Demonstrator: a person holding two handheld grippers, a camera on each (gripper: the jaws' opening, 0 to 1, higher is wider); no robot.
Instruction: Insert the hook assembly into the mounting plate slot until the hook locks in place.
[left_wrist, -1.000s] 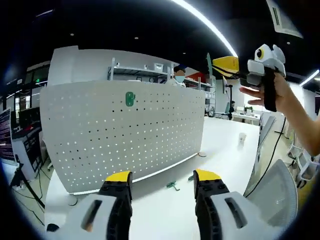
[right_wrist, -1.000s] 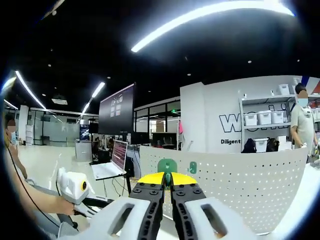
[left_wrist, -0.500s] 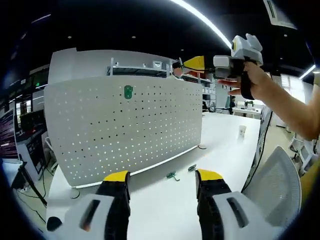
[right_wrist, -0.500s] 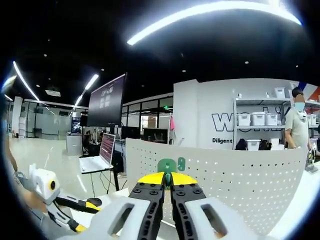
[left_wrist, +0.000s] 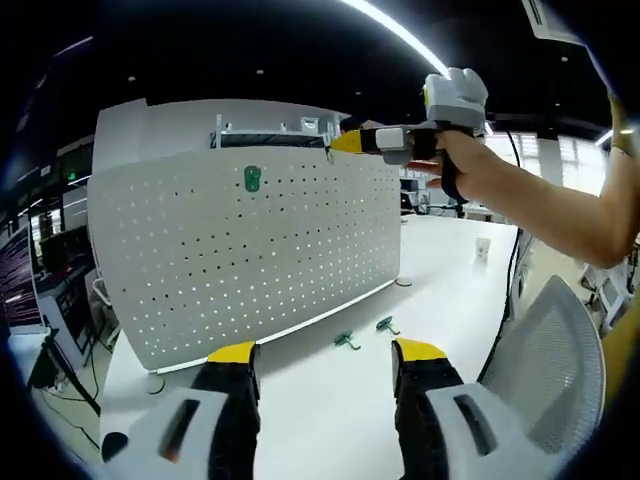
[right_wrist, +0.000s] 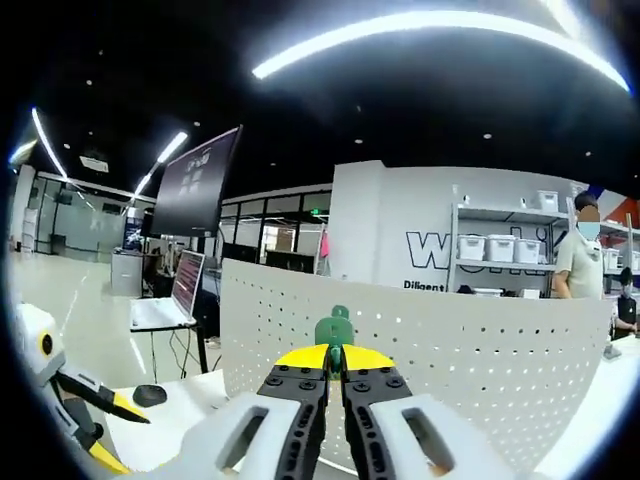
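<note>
A white perforated mounting plate (left_wrist: 250, 250) stands upright on the white table (left_wrist: 300, 420). One green hook (left_wrist: 252, 179) hangs near its top edge. Two loose green hooks (left_wrist: 346, 340) (left_wrist: 385, 324) lie on the table at its foot. My left gripper (left_wrist: 325, 352) is open and low over the table, in front of the plate. A hand holds my right gripper (left_wrist: 345, 142) at the plate's upper right edge. In the right gripper view, that gripper (right_wrist: 335, 352) is shut on a green hook assembly (right_wrist: 332, 330), close to the plate (right_wrist: 450, 350). The hanging hook (right_wrist: 341, 313) peeks out just behind it.
A grey mesh chair (left_wrist: 560, 370) stands at the right of the table, with a small white cup (left_wrist: 485, 250) farther back. Beyond the plate are a laptop (right_wrist: 170, 300), a mouse (right_wrist: 150, 395), shelves with bins and a standing person (right_wrist: 580, 260).
The right gripper has swung left with its hook, from beyond the plate's right edge to its top edge. The hanging hook now lines up behind the held one. The left gripper stays open.
</note>
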